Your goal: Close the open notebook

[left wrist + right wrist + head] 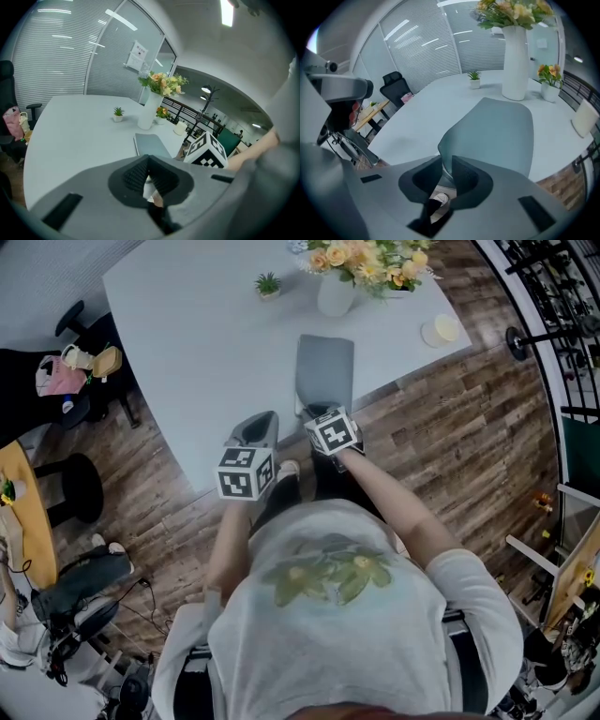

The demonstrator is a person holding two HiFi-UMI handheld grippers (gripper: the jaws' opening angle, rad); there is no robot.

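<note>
Right gripper view: the right gripper (446, 163) pinches the near corner of the grey notebook (497, 131), mid-frame. Its thin cover looks light and bendy, so edge grips suit it. The left gripper (148, 159) is clenched on nothing.

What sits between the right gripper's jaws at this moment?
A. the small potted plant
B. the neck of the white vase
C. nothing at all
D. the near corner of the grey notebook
D: in the right gripper view the near corner of the notebook rises between the jaws of the right gripper, while the vase and the potted plant stand far back on the table.
</note>
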